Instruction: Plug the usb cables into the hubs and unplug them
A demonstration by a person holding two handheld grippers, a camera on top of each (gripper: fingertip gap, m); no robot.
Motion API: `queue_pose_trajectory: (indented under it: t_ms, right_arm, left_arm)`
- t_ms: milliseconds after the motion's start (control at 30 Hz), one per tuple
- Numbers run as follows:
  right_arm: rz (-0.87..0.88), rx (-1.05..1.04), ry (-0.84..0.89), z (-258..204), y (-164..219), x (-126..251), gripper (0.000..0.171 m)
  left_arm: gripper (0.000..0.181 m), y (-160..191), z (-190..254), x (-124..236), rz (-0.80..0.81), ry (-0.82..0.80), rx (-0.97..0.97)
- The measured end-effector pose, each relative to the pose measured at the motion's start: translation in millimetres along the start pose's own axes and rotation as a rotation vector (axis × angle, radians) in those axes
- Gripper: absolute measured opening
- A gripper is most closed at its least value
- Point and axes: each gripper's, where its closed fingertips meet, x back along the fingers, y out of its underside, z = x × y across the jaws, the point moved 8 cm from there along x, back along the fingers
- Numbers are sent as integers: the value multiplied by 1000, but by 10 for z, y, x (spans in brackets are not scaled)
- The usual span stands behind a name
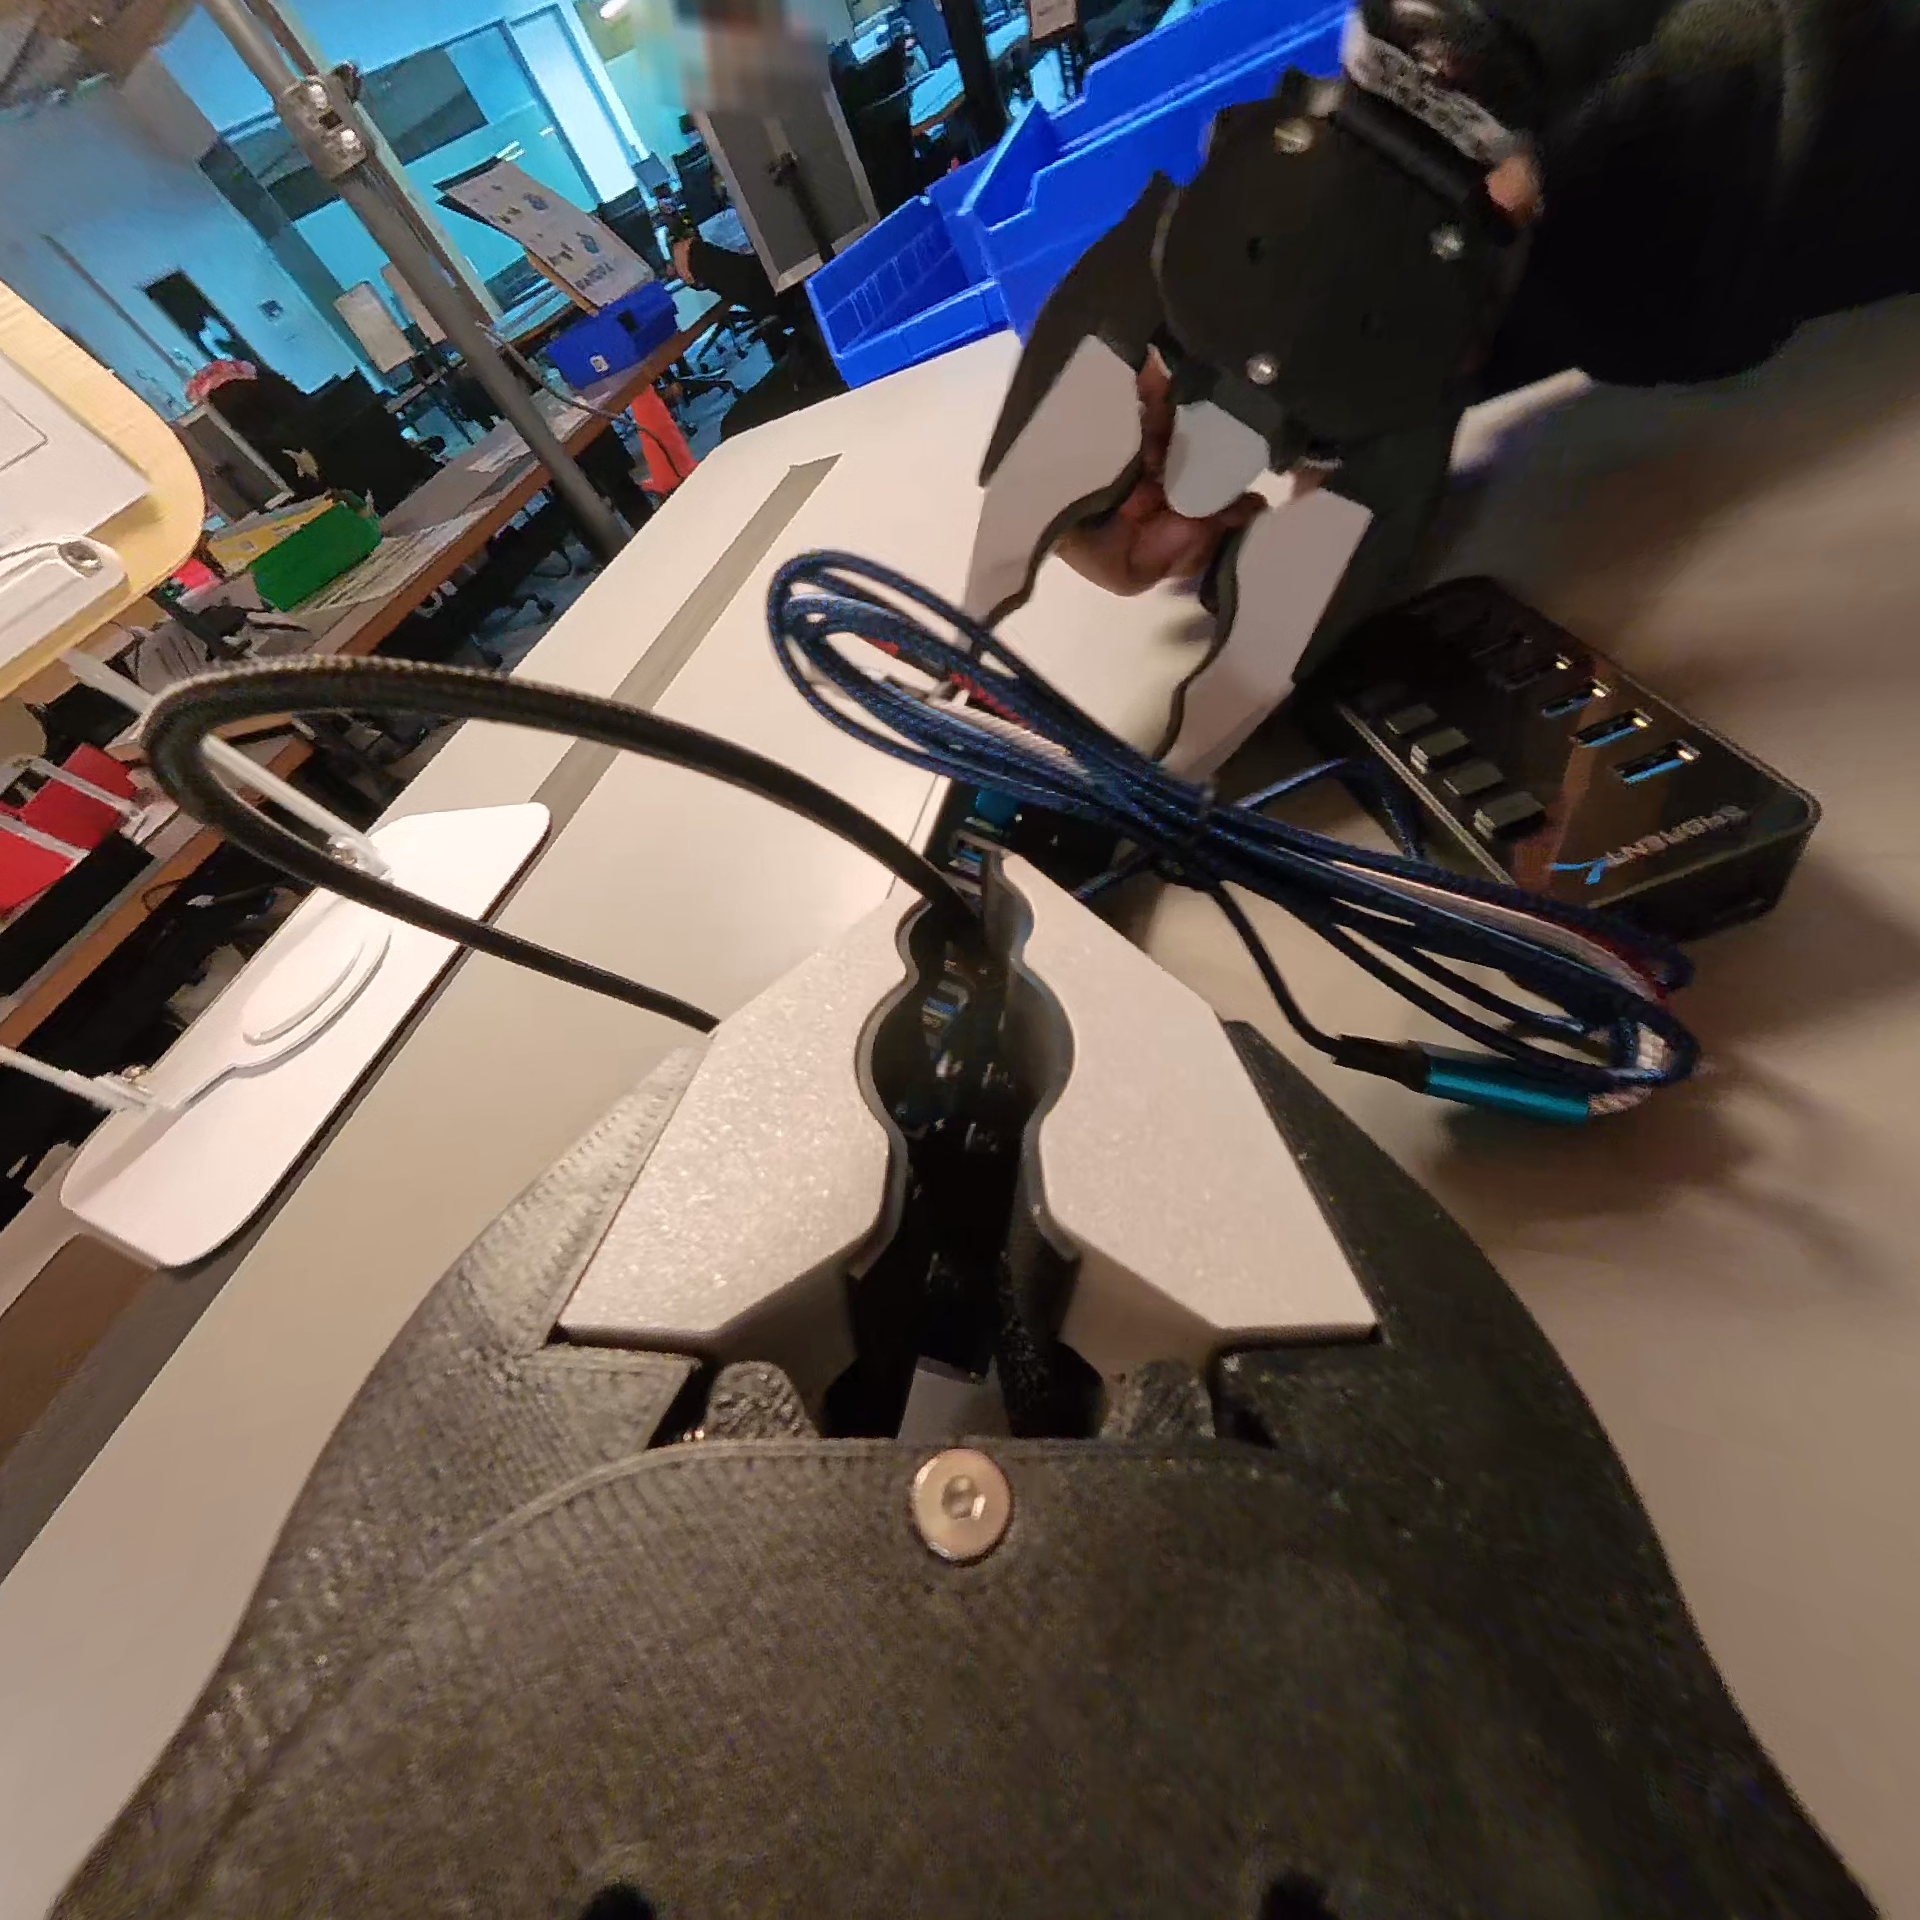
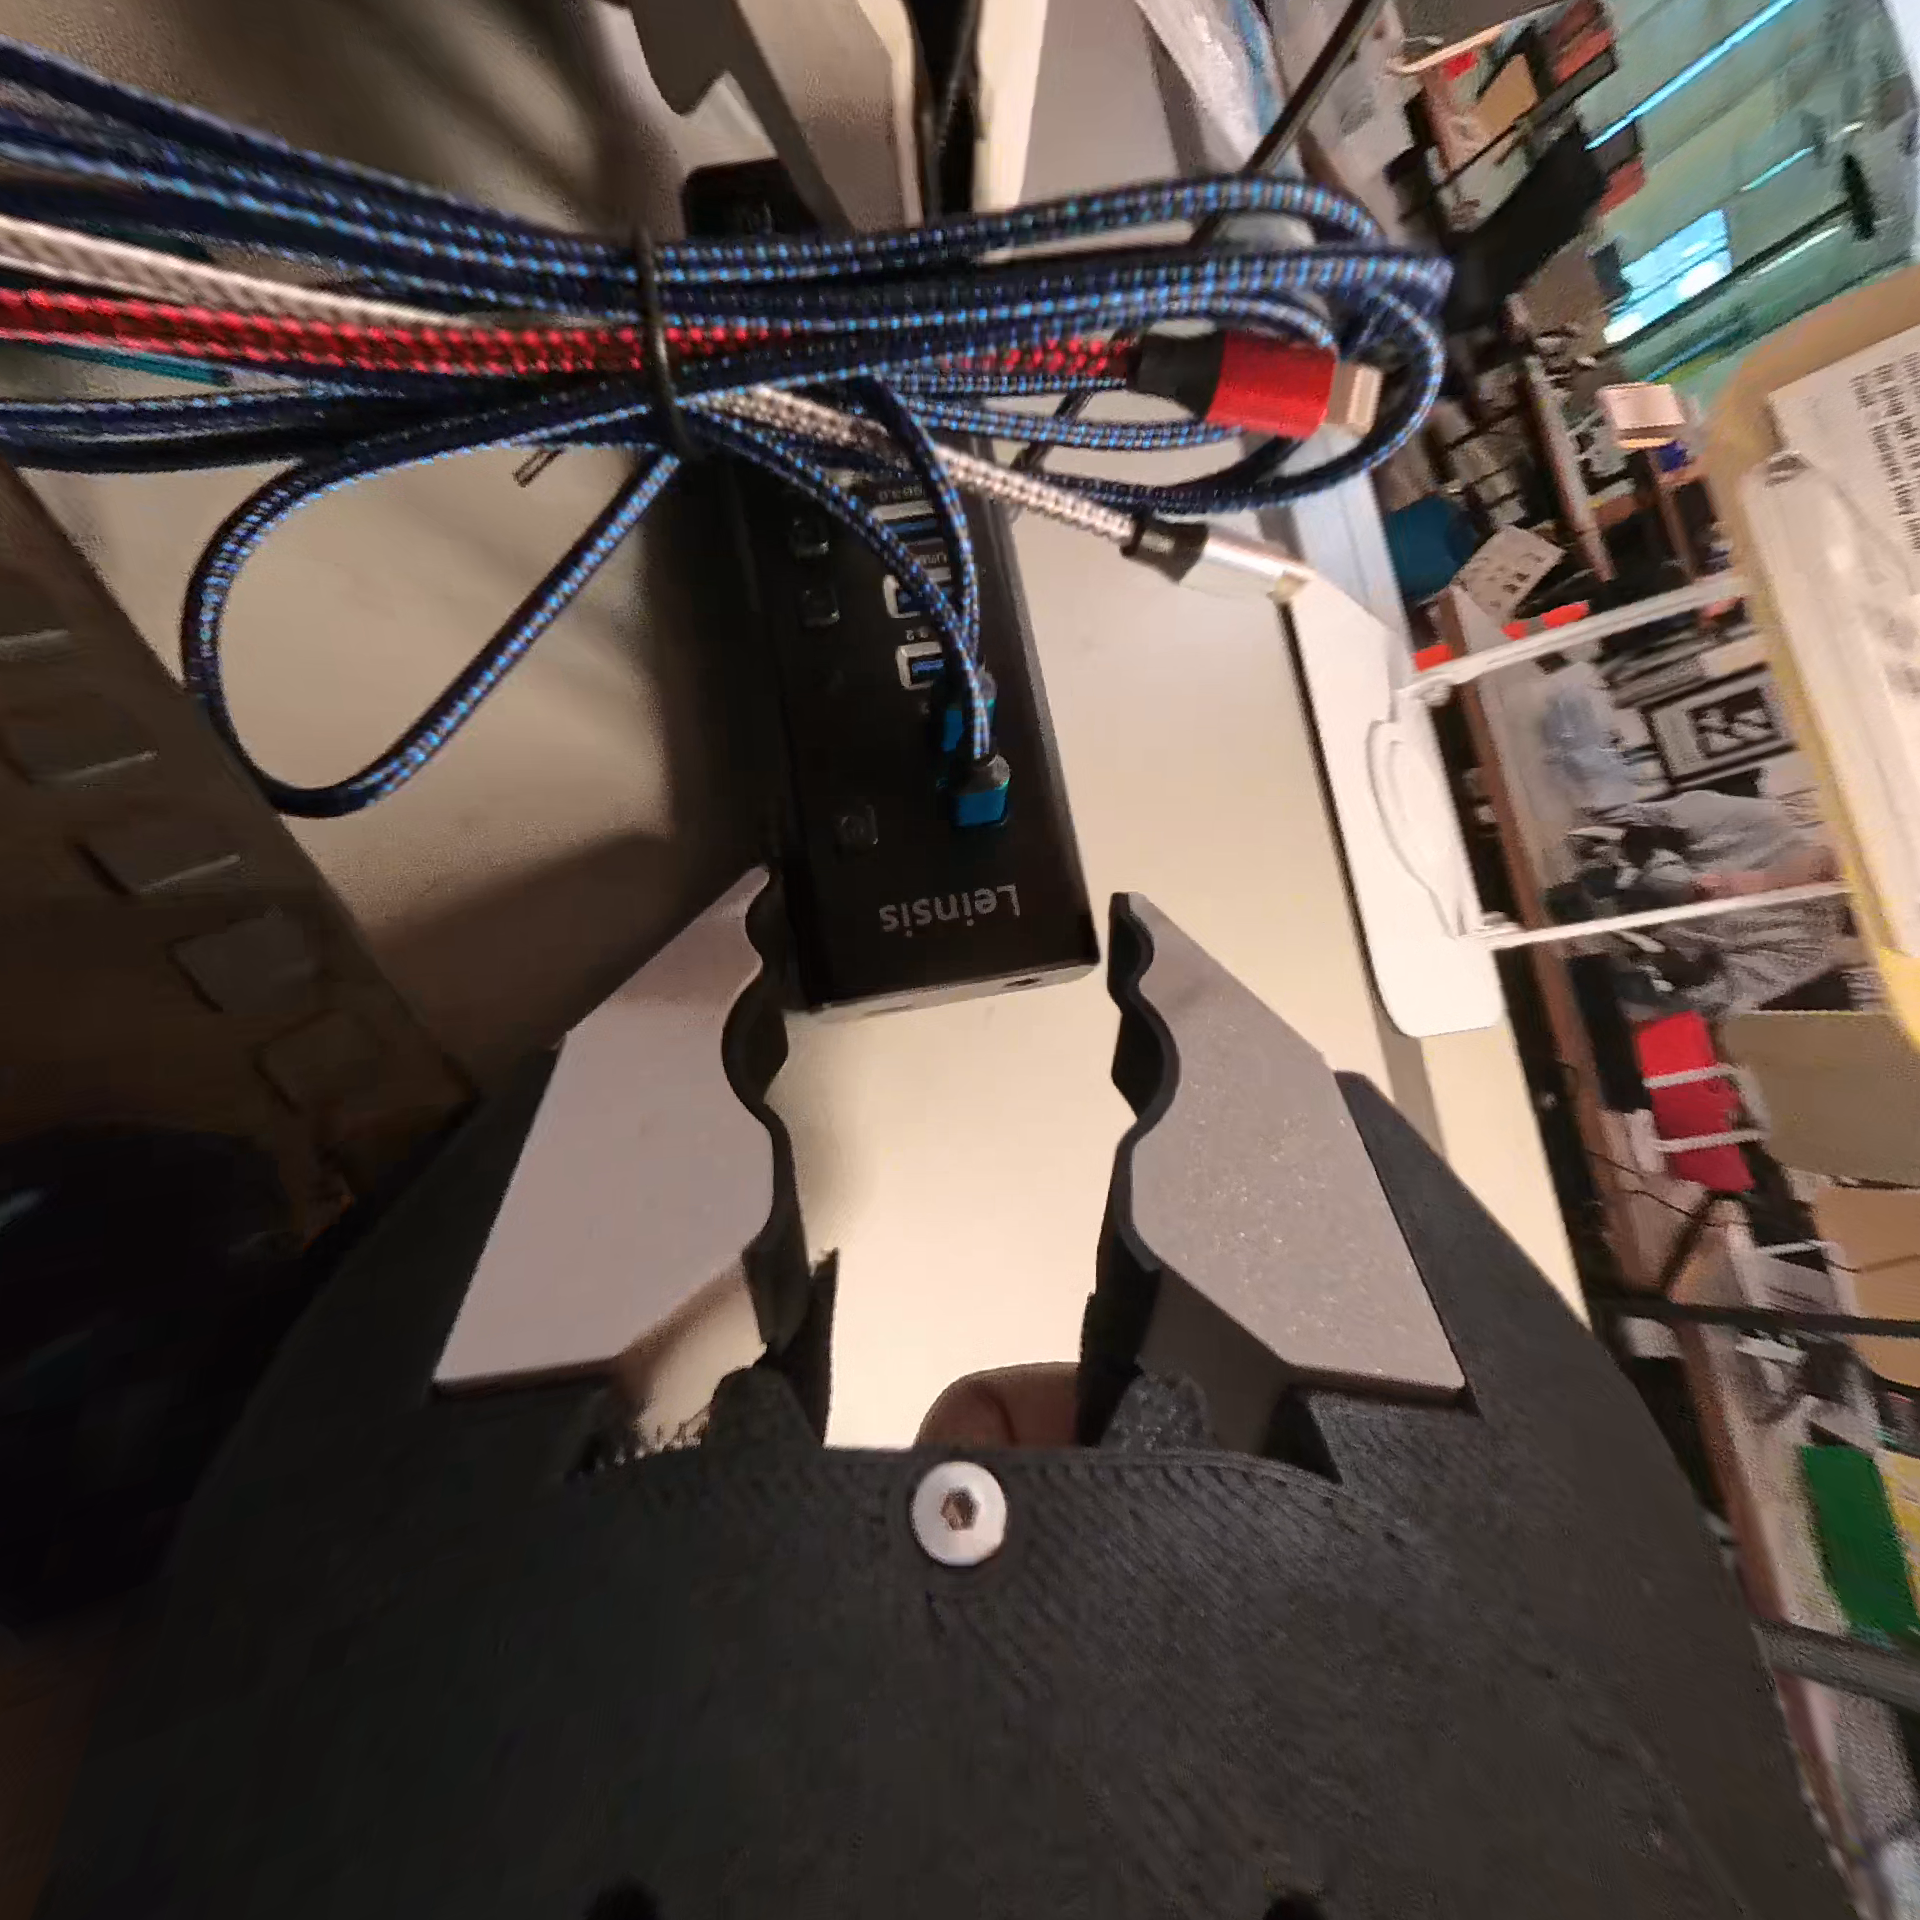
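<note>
On the grey table [image 1: 1558, 1351] lay two black hubs, one [image 1: 1621, 769] off to the right, the other [image 2: 914, 727] clamped between the narrowed left gripper [image 1: 961, 935]. Over it hung the bundled cables [image 2: 727, 343], with blue plugs [image 2: 971, 769] seated in its ports. Hovered just short of its end: the right gripper [image 2: 940, 914], spread wide and holding nothing.

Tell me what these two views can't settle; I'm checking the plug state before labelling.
- Left wrist view: what the left gripper pinches; its grey fingers hide the black cable's end.
- Right wrist view: whether the blue plugs are fully seated in the black hub; blurred.
- Right wrist view: the cable bundle is cut off at the left edge.
</note>
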Motion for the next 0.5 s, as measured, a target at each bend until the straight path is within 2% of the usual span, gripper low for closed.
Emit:
queue_pose_trajectory:
  t_ms: [167, 267, 400, 500]
  right_arm:
    - [10, -196, -200, 236, 149, 204, 64]
    - [77, -398, -219, 531, 230, 256, 58]
    - [132, -629, -398, 738, 209, -12, 58]
    - [140, -689, -651, 779, 110, -257, 63]
  left_arm:
    - [10, 1, 34, -10, -6, 8, -35]
    - [10, -1, 47, -8, -3, 11, -47]
    - [10, -5, 89, 10, 8, 15, -87]
    - [10, -7, 130, 26, 11, 13, -126]
